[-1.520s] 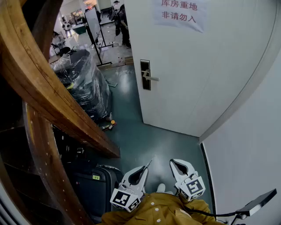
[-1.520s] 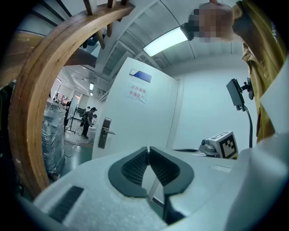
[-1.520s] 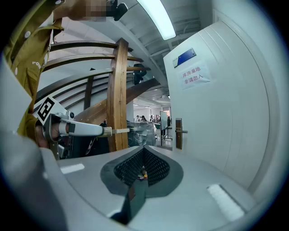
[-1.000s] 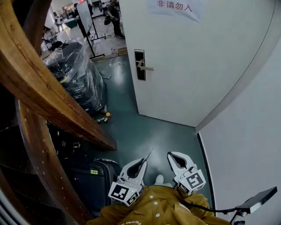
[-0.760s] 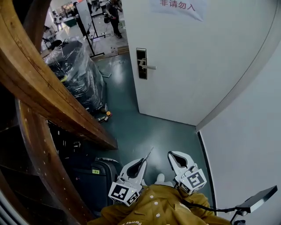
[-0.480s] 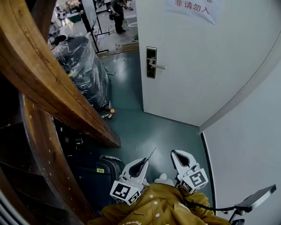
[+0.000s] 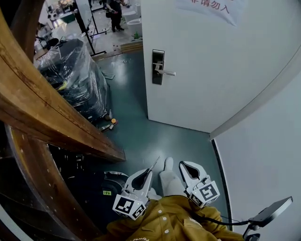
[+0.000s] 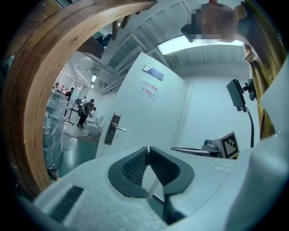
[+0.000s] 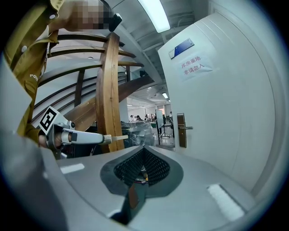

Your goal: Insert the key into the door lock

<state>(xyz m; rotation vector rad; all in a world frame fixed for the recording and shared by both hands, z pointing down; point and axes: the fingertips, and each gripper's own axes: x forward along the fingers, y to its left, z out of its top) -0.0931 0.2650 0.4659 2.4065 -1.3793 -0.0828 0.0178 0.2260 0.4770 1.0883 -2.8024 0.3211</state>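
The white door (image 7: 211, 70) stands ahead, with a dark lock plate (image 7: 158, 67) and a silver lever handle (image 7: 167, 73) near its left edge. My left gripper (image 7: 149, 170) is held low by my body, shut on a thin key (image 7: 154, 164) that pokes forward from its tips. In the left gripper view the key (image 8: 147, 148) shows edge-on between the closed pads, and the lock plate (image 8: 111, 128) is far off. My right gripper (image 7: 181, 164) is beside it, shut and holding nothing. From the right gripper view the key (image 9: 115, 137) and the lock plate (image 9: 181, 130) are visible.
A curved wooden stair beam (image 7: 47, 108) fills the left. Plastic-wrapped dark goods (image 7: 70, 80) and small bottles (image 7: 111, 122) sit on the green floor, with a dark suitcase (image 7: 101, 190) near my feet. A white wall (image 7: 263, 155) closes the right. People stand in the far room (image 7: 113, 8).
The view has shifted and a white shoe now shows between the grippers, stepping toward the door. Both grippers stay low near the body, the left still holding the key.
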